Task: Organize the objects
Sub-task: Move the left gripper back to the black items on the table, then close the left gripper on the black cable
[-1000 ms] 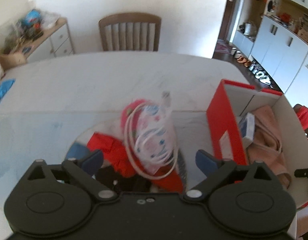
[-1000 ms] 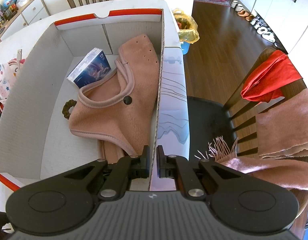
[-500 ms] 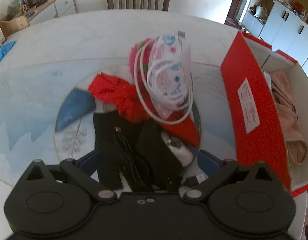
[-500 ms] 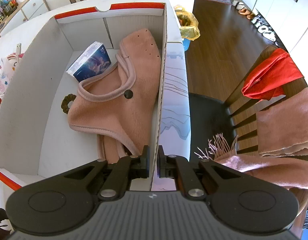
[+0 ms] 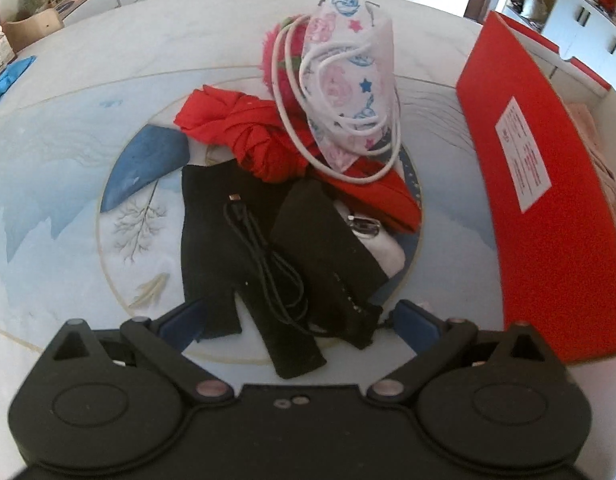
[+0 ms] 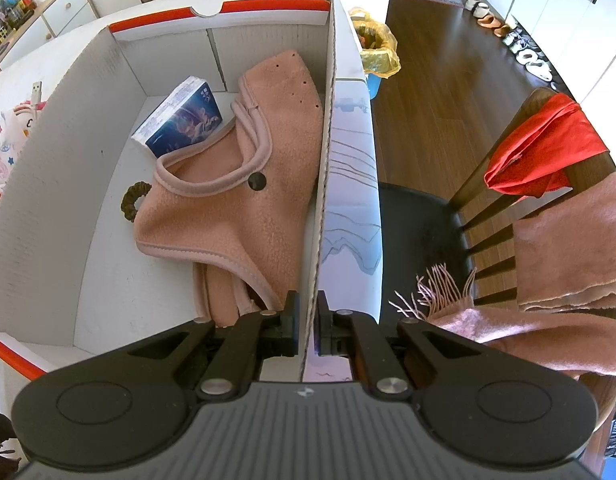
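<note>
1. The left claw (image 5: 299, 316) hangs with its blue-padded fingers spread wide and released, nothing between the pads, just above a pile on the surface (image 5: 59, 184).
2. Nearest that claw lies flat black fabric (image 5: 211, 248), matte and cut into leg-like strips, with a thin black cable (image 5: 263, 264) coiled on top of it.
3. Just beyond sits a crumpled red cloth (image 5: 243, 132), and beside it a small white object (image 5: 384, 248) partly hidden under the fabric.
4. Farther off stands a white pouch (image 5: 348, 92) printed with pink and blue cartoons and stars, wrapped in a white cord (image 5: 291, 128).
5. To the right of the left claw rises the red outer wall of a cardboard box (image 5: 548, 208); its white label (image 5: 524, 152) has red print too small to read.
6. The right claw (image 6: 306, 328) is clenched on the box's thin corrugated wall (image 6: 324, 184).
7. Inside the box, just ahead of that claw, lies a pink fleece garment (image 6: 243, 208) with a dark snap.
8. Beyond it leans a small blue packet (image 6: 179, 120), and a dark scrunchie (image 6: 133, 200) lies on the left.
</note>
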